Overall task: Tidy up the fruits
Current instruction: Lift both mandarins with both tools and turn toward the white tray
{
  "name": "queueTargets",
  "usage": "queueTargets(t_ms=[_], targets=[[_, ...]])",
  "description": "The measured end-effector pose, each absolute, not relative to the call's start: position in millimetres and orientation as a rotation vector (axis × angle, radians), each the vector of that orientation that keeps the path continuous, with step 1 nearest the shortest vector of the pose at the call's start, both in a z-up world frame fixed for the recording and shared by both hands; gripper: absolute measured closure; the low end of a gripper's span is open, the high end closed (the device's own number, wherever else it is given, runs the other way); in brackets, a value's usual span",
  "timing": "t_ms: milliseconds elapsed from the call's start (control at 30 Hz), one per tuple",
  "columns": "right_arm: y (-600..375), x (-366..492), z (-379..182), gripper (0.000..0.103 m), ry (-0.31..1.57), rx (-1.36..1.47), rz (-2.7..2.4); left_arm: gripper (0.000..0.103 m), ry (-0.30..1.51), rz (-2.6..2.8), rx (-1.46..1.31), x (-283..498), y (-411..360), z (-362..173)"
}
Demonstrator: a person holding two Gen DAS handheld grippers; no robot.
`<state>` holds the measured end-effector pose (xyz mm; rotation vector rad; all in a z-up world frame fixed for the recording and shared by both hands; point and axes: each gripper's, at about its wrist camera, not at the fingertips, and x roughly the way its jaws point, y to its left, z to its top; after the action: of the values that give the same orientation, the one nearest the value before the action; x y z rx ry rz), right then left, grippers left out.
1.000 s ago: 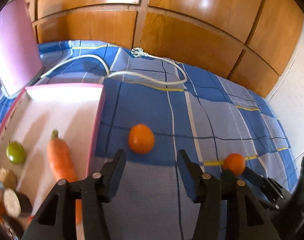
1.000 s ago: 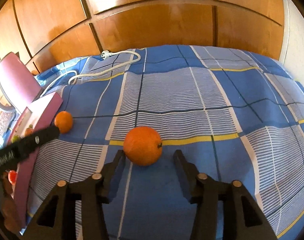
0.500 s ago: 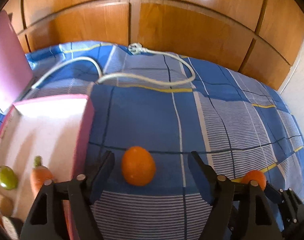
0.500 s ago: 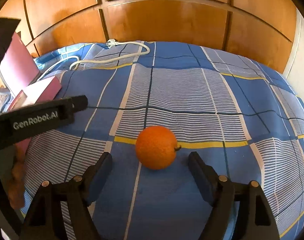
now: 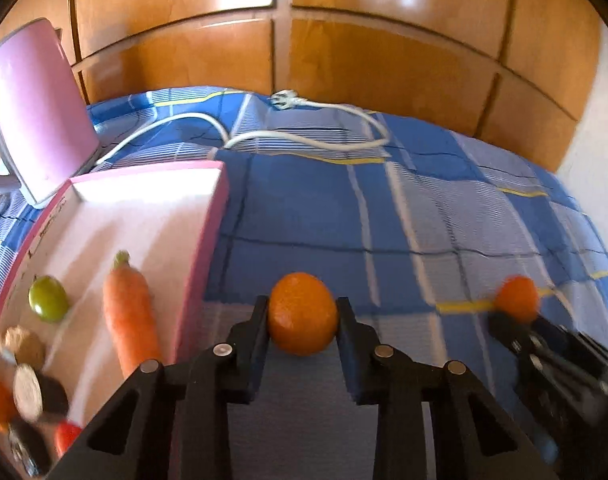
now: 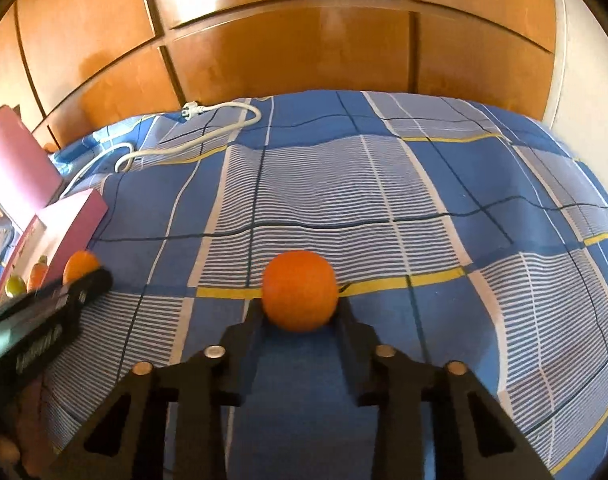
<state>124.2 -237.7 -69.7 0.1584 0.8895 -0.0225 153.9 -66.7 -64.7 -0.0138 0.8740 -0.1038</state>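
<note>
So both my jaws have just been closing and each one's clamped on fruit now. My left gripper [image 5: 303,316] pinches the near orange [image 5: 302,313] on the blue checked bedspread [image 5: 443,216], right beside the pink box [image 5: 208,240] with the carrot [image 5: 128,312] and a green fruit [image 5: 47,299] inside. My right gripper [image 6: 300,312] squeezes the other orange [image 6: 300,290], sitting on the cloth's yellow stripe.

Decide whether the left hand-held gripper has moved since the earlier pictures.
Yes. The left hand-held gripper advanced toward the wooden wall, and its jaws have just closed onto the round orange fruit.
</note>
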Motion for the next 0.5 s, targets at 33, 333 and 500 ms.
queueTargets(t_ms=[33, 333, 500], targets=[[-240, 123, -69, 0.07, 0.89, 0.172, -0.011, 0.072, 0.869, -0.121, -0.014, 145, -69, -64], [-247, 92, -65, 0.07, 0.897, 0.198, 0.064, 0.07, 0.844, -0.189, 0.023, 87, -79, -76], [-250, 75, -64, 0.07, 0.91, 0.207, 0.115, 0.069, 0.857, -0.2, -0.003, 90, -75, -78]])
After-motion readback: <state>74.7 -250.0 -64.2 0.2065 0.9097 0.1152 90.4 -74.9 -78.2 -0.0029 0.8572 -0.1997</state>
